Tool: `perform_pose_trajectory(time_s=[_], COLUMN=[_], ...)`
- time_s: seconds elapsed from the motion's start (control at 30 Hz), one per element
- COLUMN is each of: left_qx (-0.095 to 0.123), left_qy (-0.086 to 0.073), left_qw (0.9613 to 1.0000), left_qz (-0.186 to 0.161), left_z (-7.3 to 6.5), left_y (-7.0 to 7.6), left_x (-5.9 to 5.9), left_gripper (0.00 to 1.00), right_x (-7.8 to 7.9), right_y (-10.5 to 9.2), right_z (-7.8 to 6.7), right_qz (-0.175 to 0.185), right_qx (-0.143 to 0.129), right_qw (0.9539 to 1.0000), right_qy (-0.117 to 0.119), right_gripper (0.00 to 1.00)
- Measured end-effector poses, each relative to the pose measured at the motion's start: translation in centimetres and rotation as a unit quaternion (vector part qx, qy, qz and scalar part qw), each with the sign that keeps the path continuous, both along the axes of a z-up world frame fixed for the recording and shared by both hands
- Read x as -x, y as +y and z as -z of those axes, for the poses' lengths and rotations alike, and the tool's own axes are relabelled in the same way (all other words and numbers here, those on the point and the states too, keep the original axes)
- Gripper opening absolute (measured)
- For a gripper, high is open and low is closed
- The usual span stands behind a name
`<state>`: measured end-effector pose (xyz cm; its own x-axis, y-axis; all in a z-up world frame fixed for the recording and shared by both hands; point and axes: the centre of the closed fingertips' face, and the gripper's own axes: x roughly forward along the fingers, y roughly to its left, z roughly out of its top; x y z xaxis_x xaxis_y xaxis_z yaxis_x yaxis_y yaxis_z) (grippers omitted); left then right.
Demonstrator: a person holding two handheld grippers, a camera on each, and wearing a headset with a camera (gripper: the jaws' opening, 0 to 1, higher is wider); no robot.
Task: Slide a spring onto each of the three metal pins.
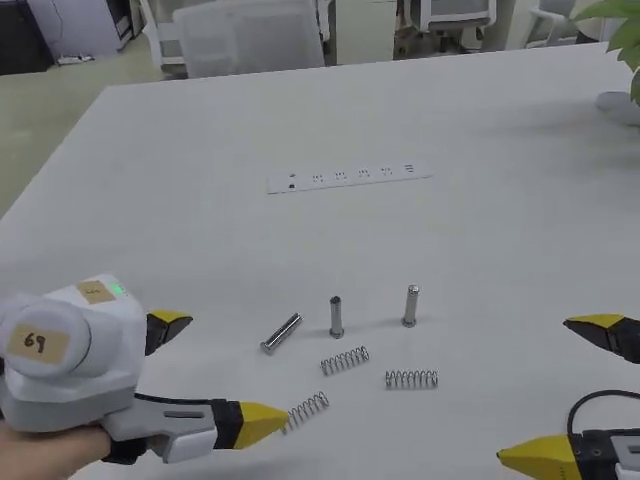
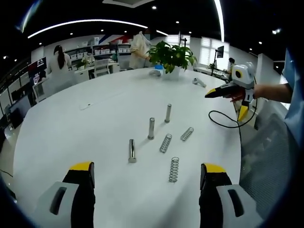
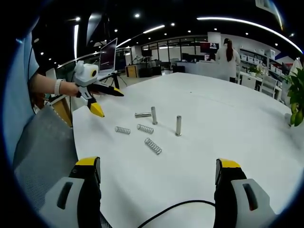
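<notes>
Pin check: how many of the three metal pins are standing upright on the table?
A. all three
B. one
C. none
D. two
D: in the head view the middle pin and the right pin stand on end, while the left pin lies on its side.

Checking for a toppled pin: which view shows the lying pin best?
Head view: the lying pin shows flat, from above. Left gripper view foreshortens it, almost like upright; right gripper view shows it small beside an upright pin.

A white table is lit by ceiling strip lights; a potted plant is set on it, chairs beyond.
</notes>
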<state>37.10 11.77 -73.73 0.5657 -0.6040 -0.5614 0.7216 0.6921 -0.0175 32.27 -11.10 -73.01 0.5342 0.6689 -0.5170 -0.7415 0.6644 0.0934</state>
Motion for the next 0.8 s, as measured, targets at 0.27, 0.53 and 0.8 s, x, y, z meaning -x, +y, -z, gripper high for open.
perform_pose_trajectory(time_s=[0.27,0.53,0.8], left_qx=[-0.01,-0.019,-0.032], left_qy=[0.008,0.011,0.017], left_qw=[0.9998,0.9994,0.9987], left_qz=[0.015,0.026,0.037], left_z=[0.4,0.6,1.1], left_y=[-0.7,-0.9,-1.6], left_x=[-0.9,-2.2,-3.1], left_gripper=[0.86,0.8,0.76], right_x=[-0.1,0.0,0.1], right_y=[0.0,-0.1,-0.2], right_z=[0.2,0.8,1.2], right_qz=[0.0,0.001,0.002], right_qx=[-0.001,-0.002,-0.003], right_qw=[1.0,1.0,0.9999], right_qy=[0.003,0.008,0.013], right_gripper=[1.0,1.0,1.0])
